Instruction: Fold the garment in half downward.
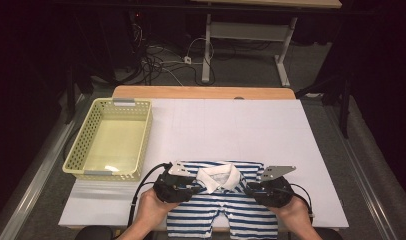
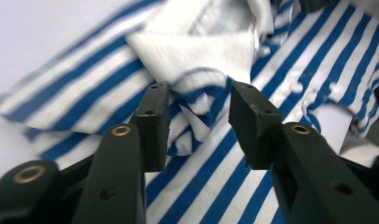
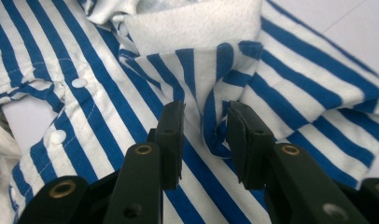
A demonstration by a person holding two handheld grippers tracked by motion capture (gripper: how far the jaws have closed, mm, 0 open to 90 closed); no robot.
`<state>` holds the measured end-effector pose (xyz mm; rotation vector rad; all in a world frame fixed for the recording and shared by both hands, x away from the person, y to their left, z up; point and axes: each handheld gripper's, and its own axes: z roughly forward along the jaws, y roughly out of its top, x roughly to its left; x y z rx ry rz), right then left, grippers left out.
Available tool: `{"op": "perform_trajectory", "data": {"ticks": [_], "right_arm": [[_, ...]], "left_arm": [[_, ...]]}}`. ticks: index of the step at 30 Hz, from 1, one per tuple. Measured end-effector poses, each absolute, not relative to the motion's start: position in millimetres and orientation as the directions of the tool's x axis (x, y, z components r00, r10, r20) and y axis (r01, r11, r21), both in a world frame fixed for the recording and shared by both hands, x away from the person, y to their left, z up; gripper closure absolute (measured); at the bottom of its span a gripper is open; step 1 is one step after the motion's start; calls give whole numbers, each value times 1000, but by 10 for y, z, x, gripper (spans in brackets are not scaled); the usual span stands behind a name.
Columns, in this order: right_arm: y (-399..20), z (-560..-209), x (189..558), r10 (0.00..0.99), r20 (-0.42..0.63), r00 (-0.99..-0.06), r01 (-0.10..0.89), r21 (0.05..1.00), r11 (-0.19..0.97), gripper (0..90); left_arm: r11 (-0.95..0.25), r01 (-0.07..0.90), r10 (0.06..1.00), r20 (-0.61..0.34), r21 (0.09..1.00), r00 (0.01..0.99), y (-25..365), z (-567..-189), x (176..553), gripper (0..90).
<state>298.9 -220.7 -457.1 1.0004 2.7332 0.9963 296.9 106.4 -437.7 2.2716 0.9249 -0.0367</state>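
Item count: one blue-and-white striped cotton garment with a white collar [image 1: 222, 200], one pale yellow perforated plastic basket [image 1: 141, 145], two hand-held grippers, two hands.

The garment lies flat at the near edge of the white table sheet [image 1: 231, 125], collar pointing away from the person. The basket stands on the left side of the sheet, well apart from the garment.

The left gripper [image 1: 187, 186] rests at the garment's left shoulder and the right gripper [image 1: 256, 189] at its right shoulder, each held by a hand: left hand [image 1: 150, 207], right hand [image 1: 291, 209].

In the left gripper view, the left gripper [image 2: 200, 105] has its jaws parted. A raised fold of striped cloth stands between them, and the pads do not press on it. In the right gripper view, the right gripper [image 3: 205, 122] is likewise parted around a pinched-up ridge of fabric, with a gap visible at each pad.

The gripper views resolve details that the high view does not: three white snap buttons [image 3: 79, 83] along the placket. The high view alone gives the basket and the cables on the floor [image 1: 156, 62].
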Motion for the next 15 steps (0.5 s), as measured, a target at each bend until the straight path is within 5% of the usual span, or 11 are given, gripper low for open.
{"op": "perform_trajectory", "data": {"ticks": [15], "right_arm": [[-2457,-4420,3323,731,147,-666,624,647,438,597]], "left_arm": [[-395,705,752,-233,590,616,1290,-4443,3340,430]]}}
